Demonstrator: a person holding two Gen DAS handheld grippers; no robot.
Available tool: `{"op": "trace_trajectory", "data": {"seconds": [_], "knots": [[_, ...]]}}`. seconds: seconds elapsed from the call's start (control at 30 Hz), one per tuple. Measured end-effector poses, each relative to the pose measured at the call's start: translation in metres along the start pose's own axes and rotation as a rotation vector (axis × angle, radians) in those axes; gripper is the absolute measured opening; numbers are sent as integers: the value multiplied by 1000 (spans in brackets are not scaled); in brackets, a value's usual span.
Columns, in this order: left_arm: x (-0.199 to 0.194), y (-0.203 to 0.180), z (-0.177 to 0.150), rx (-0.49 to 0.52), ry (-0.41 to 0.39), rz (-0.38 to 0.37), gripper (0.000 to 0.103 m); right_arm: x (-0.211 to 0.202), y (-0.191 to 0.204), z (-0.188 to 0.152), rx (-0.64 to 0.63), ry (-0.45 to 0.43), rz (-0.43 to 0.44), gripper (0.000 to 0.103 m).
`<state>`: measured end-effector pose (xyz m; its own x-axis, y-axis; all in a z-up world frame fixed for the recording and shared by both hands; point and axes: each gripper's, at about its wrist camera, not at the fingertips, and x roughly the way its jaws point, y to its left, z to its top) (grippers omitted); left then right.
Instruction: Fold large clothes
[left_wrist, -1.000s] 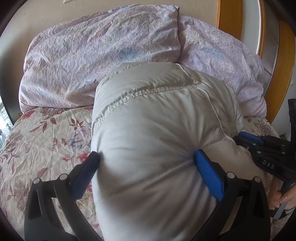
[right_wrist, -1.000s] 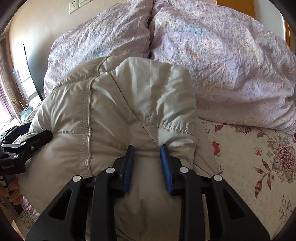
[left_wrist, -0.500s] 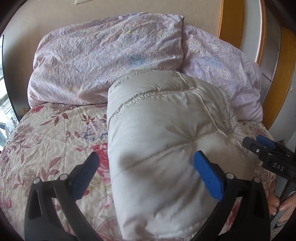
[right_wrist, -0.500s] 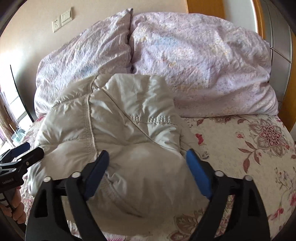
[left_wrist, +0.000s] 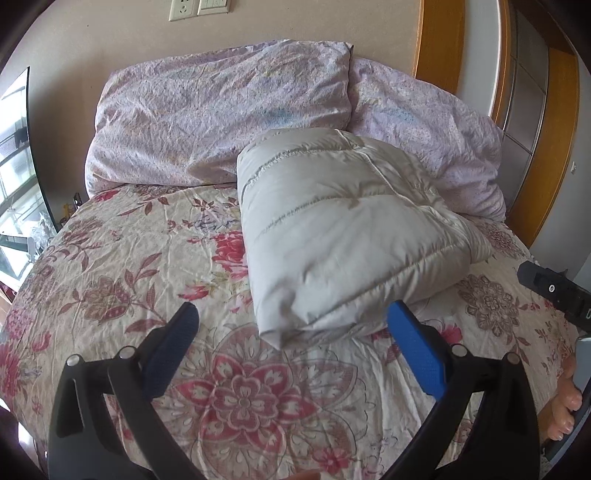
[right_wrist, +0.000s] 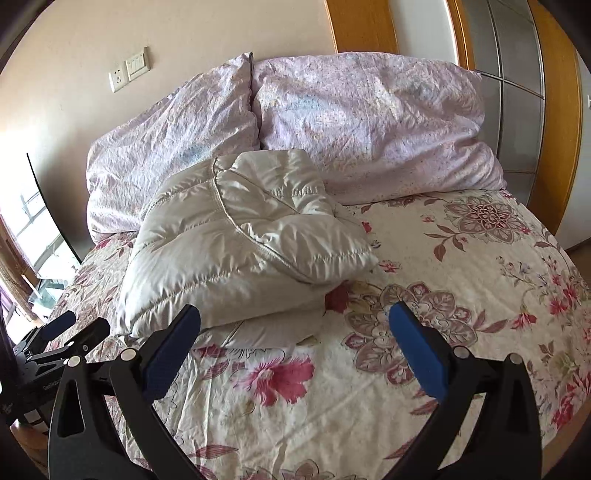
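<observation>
A puffy off-white quilted jacket lies folded in a thick bundle on the flowered bedspread, its far end against the pillows. My left gripper is open, just short of the bundle's near edge and not touching it. In the right wrist view the same jacket sits ahead and to the left. My right gripper hovers over bare bedspread; its jaws are opening wide and hold nothing. Each gripper shows at the edge of the other's view, the right gripper and the left gripper.
Two lilac pillows lean on the wall at the head of the bed. A wooden-framed wardrobe stands on the right, a window on the left. A hand grips the right tool.
The right gripper let go of the jacket and spread wide. Both grippers drew back from the bundle, which now rests alone on the bed, smaller in both views.
</observation>
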<state>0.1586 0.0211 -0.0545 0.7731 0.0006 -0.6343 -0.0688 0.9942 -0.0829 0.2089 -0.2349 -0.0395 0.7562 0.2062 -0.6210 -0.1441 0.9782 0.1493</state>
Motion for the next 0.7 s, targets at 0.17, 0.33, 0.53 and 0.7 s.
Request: {"op": "trace_trajectory", "data": {"seconds": [0.17,0.33,0.53,0.7], "knots": [[-12,0,-9,8,15,8,101,-6,3,-12,14,38,-10,102],[-20,-1,-10,-7,42,-13,101,-15,1,-20,44,62,3,102],[-26,-5,-13,-7,50,-16,101,-22,8,-24,9,68,-14,102],[-32,-7,-14,-10,58,-21,101,-30,15,-26,-10,67,-7,102]]}}
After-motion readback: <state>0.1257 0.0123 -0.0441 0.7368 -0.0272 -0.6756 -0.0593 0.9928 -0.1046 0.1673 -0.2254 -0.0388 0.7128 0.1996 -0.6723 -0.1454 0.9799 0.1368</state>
